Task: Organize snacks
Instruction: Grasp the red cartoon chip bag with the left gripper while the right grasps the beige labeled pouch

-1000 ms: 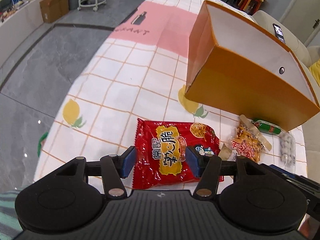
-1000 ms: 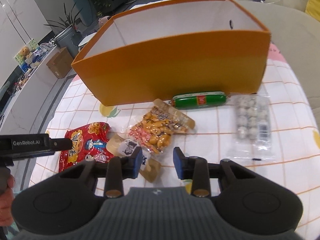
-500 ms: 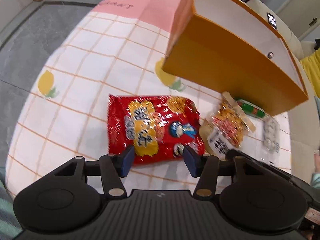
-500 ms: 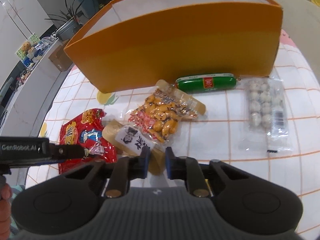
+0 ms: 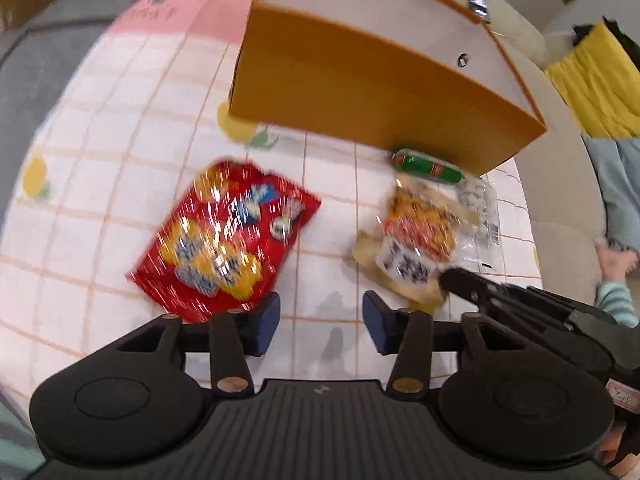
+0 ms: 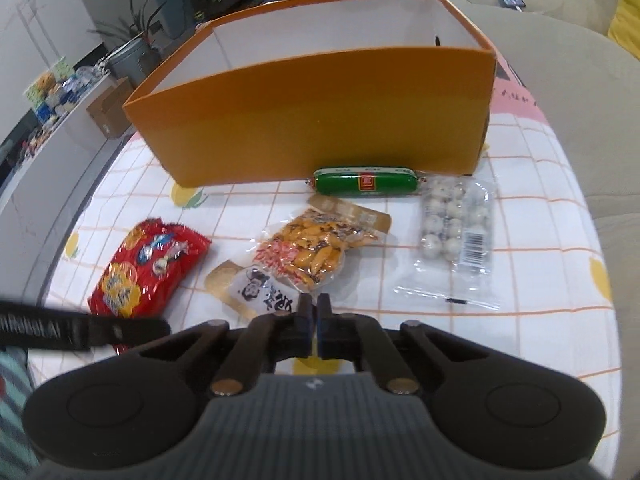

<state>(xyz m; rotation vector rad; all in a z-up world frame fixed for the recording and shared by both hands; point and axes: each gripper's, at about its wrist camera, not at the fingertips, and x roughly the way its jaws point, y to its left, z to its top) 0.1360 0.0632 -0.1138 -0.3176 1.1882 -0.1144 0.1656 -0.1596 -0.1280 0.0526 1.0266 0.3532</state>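
Since before, the right gripper is closed on the tan snack packet; the left gripper is held open near the red chip bag.

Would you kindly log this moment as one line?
left gripper open, empty | right gripper shut on tan snack packet | orange box behind

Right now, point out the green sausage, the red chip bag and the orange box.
Green sausage (image 6: 366, 181): right wrist view, red label at its middle.
Red chip bag (image 6: 148, 264): right wrist view, bag's middle.
Orange box (image 6: 320, 120): right wrist view, near wall.
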